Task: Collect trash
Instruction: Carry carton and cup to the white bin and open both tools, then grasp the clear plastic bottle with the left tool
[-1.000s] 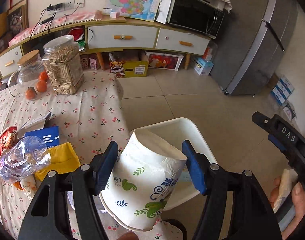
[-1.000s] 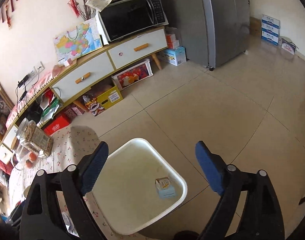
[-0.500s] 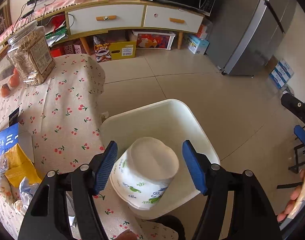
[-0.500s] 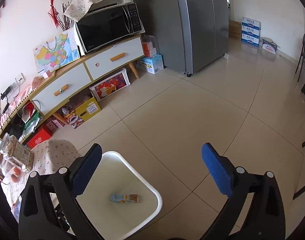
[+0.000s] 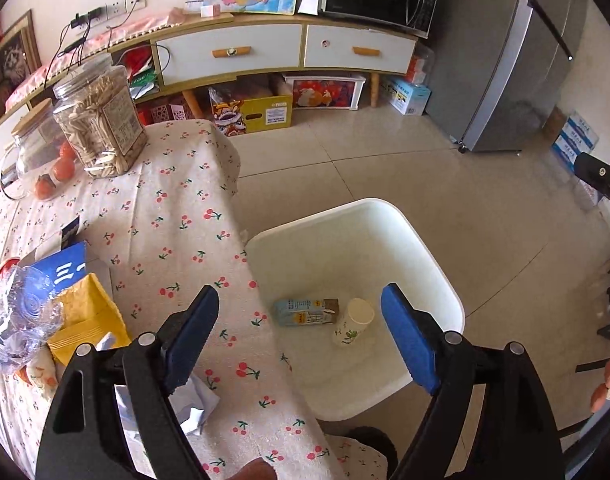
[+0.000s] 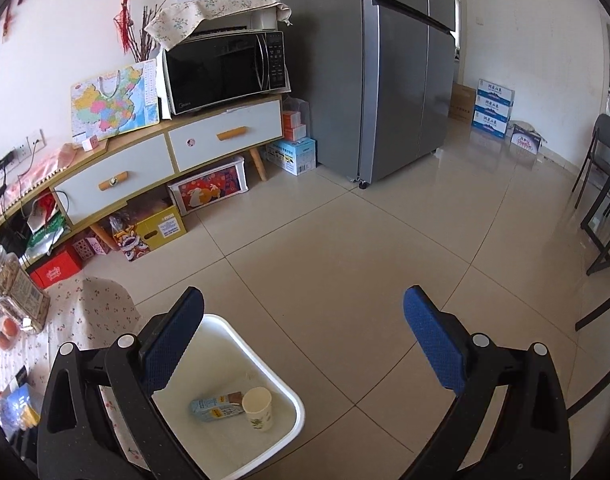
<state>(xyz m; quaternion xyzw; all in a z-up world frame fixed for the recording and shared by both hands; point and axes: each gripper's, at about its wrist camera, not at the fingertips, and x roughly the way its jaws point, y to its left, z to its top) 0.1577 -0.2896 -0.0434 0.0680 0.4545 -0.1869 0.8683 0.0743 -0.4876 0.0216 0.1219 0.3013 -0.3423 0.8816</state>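
The left gripper (image 5: 301, 330) hung over the edge of the table (image 5: 177, 208) with its blue pads spread apart and nothing between them; its jaws had just been opening. Below it, on the tiled floor beside the cherry-print tablecloth, stood the white bin (image 5: 449, 284). The paper cup (image 5: 353, 322) with green leaf prints lay on the bin's floor, bottom up as far as I could judge, touching a small drink carton (image 5: 305, 312) lying on its side.

From the right wrist view the same cup (image 6: 258, 408) and carton (image 6: 215, 408) showed in the bin (image 6: 293, 424), low and to the left. The right gripper (image 6: 304, 330) was held wide, empty, aimed at bare floor tiles beyond the bin.

More rubbish was left on the table: a crumpled clear plastic bottle (image 5: 17, 320), a yellow packet (image 5: 87, 328) beside it, a blue carton (image 5: 61, 268) just behind, and a crushed white paper (image 5: 193, 404) under the left gripper's finger. Farther back stood a clear jar of nuts (image 5: 99, 120) and a glass jar of oranges (image 5: 41, 160).
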